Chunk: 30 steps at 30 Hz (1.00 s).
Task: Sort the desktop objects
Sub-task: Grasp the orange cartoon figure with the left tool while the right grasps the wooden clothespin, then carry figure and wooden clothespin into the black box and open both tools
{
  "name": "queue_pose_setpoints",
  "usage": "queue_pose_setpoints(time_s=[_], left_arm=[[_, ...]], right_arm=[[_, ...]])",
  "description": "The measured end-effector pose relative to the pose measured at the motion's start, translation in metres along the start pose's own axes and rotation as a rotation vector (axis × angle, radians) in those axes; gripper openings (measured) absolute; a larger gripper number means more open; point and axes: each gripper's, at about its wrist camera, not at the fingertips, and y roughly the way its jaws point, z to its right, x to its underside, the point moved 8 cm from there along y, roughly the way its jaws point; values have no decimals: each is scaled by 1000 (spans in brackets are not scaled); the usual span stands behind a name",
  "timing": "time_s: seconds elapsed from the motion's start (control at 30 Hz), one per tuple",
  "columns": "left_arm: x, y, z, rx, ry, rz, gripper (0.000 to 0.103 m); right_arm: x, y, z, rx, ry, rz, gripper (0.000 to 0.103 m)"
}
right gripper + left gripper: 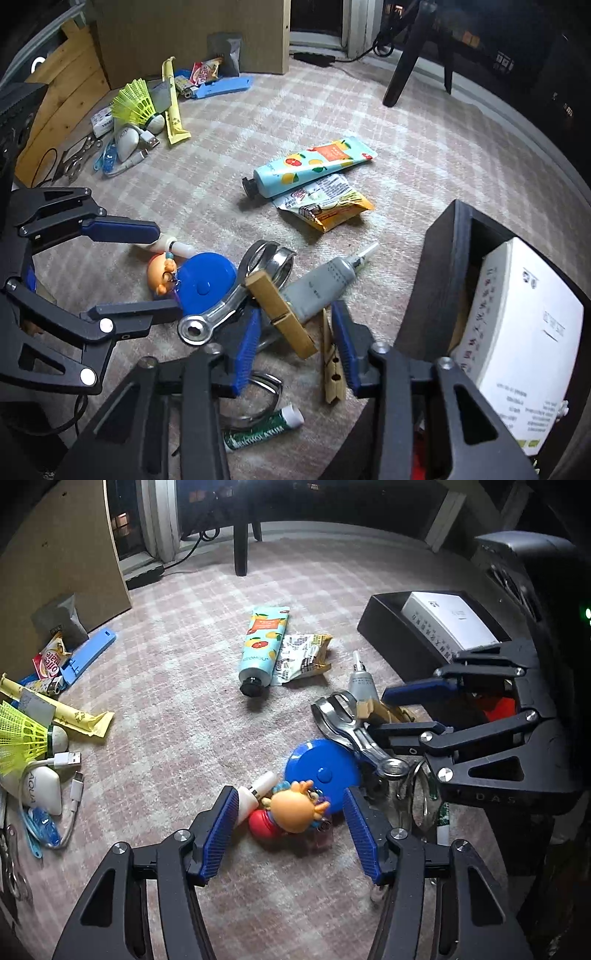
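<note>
My left gripper [288, 834] is hanging spread wide over the checked cloth [177, 686], its blue pads either side of a small orange-headed doll [291, 812], not clamping it. A white tube [255, 794] is lying against the doll at ten o'clock, touching my left pad, and a blue round case [323, 771] is sitting just beyond at one o'clock. My right gripper [295, 343] is also standing released, its pads flanking two wooden clothespins [280, 314], one propped across a grey glue tube [321, 284] and a metal tool [221, 314]. At three o'clock of it a black box [432, 288] is holding a white carton [524, 332].
</note>
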Motion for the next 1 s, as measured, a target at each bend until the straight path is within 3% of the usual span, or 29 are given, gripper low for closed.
queue_pose_setpoints(time_s=[0.13, 0.2, 0.3, 0.63, 1.0], left_arm=[[0, 0, -4, 13, -1, 9, 45], [-1, -2, -5, 20, -5, 13, 37], [-1, -5, -8, 36, -16, 18, 28], [0, -14, -14, 44, -37, 27, 27], [-18, -48, -8, 52, -47, 104, 27]], right_arm=[[0, 0, -2, -7, 7, 4, 17], [-1, -3, -2, -20, 18, 10, 13], [-2, -8, -1, -26, 38, 24, 13], [-6, -20, -2, -46, 84, 66, 13], [-6, -61, 13, -39, 149, 145, 13]])
